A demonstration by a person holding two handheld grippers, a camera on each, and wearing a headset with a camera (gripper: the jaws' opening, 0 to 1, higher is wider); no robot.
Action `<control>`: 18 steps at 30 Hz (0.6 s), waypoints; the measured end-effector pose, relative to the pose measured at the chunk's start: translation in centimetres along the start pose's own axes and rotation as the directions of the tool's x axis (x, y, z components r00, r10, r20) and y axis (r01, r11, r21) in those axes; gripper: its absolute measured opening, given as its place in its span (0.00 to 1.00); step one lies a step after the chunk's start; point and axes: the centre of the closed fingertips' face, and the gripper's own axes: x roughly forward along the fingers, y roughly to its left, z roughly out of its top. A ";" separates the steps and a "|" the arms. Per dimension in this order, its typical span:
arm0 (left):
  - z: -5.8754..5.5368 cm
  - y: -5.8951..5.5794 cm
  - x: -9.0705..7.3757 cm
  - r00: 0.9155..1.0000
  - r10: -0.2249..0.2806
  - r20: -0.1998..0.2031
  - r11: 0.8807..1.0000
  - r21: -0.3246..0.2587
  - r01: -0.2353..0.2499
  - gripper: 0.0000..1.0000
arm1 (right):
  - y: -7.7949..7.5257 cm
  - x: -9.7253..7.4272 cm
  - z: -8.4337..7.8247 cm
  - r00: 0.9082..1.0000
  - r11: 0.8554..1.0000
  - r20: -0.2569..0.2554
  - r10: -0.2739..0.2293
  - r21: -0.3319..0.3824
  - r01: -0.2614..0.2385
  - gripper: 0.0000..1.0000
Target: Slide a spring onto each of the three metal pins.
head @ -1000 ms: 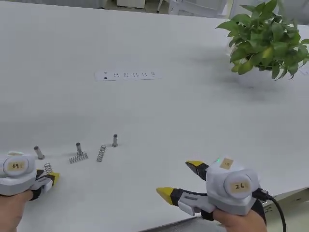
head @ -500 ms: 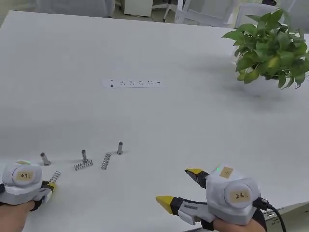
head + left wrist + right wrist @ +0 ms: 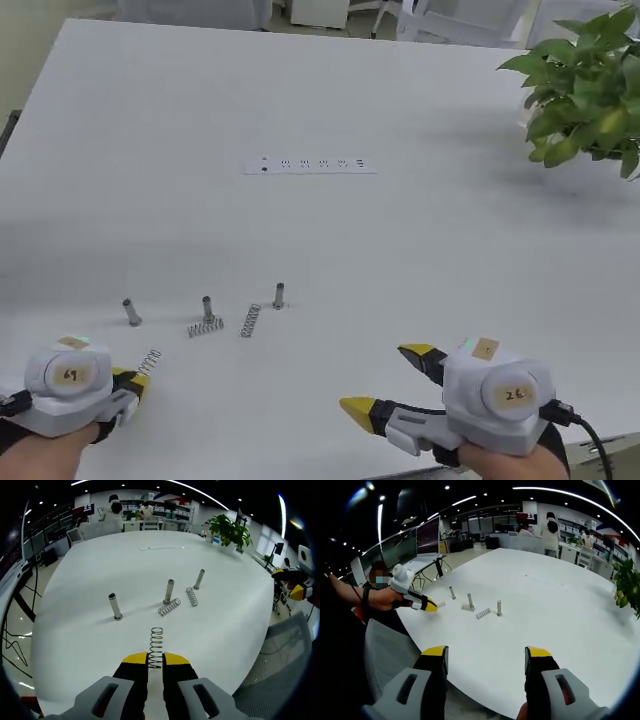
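Altogether, three upright grey metal pins [image 3: 279, 294] stand in a row on the white table [image 3: 420, 240], with three thin coiled springs [image 3: 250, 320]. Two lie loose by the middle pin [image 3: 208, 307]. The left gripper view shows the left gripper [image 3: 156, 659] clamped on the third spring [image 3: 156, 645], seemingly by its end. The right gripper [image 3: 385, 378] gapes, empty.

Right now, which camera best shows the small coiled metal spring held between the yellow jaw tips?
The left gripper view: the small coiled metal spring stands close and centred, pinched by the left gripper. The head view shows it small; the right gripper view, a distant speck.
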 end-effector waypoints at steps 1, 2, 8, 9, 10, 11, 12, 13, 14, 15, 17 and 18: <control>-0.1 0.1 -0.1 1.000 0.002 0.005 1.000 -0.007 -0.002 0.03 | 0.1 0.1 0.0 1.000 1.000 0.000 0.007 -0.002 -0.007 0.60; -0.1 0.1 -0.2 1.000 0.001 0.009 1.000 -0.010 -0.001 0.03 | 0.1 0.2 0.1 1.000 1.000 0.000 0.011 -0.003 -0.011 0.60; 0.6 -0.7 -2.0 0.999 0.002 0.045 1.000 -0.030 -0.001 0.03 | 0.6 1.0 0.5 0.999 0.999 0.011 0.041 0.008 -0.041 0.59; 0.7 -0.8 -2.2 0.999 0.003 0.053 1.000 -0.031 -0.001 0.03 | 0.7 1.1 0.6 0.999 0.999 0.014 0.050 0.011 -0.050 0.59; 0.8 -0.9 -2.4 0.998 0.002 0.058 1.000 -0.031 0.000 0.03 | 0.9 1.2 0.7 0.998 0.998 0.016 0.055 0.012 -0.055 0.59; 0.8 -1.0 -2.6 0.998 0.001 0.061 1.000 -0.031 0.000 0.03 | 1.0 1.3 0.8 0.998 0.998 0.016 0.058 0.013 -0.058 0.59; 1.1 -1.3 -3.0 0.997 0.000 0.074 0.999 -0.035 0.002 0.03 | 1.2 1.4 0.9 0.998 0.998 0.018 0.066 0.013 -0.067 0.58; 1.2 -1.4 -3.0 0.997 0.000 0.077 0.999 -0.035 0.003 0.03 | 1.4 1.6 1.0 0.997 0.997 0.018 0.077 0.011 -0.077 0.58; 1.4 -1.6 -3.3 0.996 -0.004 0.086 0.999 -0.034 0.007 0.03 | 1.6 1.8 1.1 0.996 0.996 0.016 0.084 0.008 -0.084 0.58; 1.6 -1.8 -3.5 0.996 -0.007 0.092 0.999 -0.035 0.010 0.03 | 1.9 1.9 1.2 0.996 0.996 0.011 0.093 0.000 -0.093 0.57; 2.1 -2.5 -3.9 0.994 -0.022 0.111 0.999 -0.034 0.026 0.03 | 2.1 2.2 1.3 0.995 0.995 0.007 0.102 -0.012 -0.102 0.57; 2.3 -3.3 -4.0 0.991 -0.045 0.124 0.998 -0.042 0.050 0.03 | 2.4 2.3 1.5 0.994 0.994 0.008 0.112 -0.017 -0.112 0.57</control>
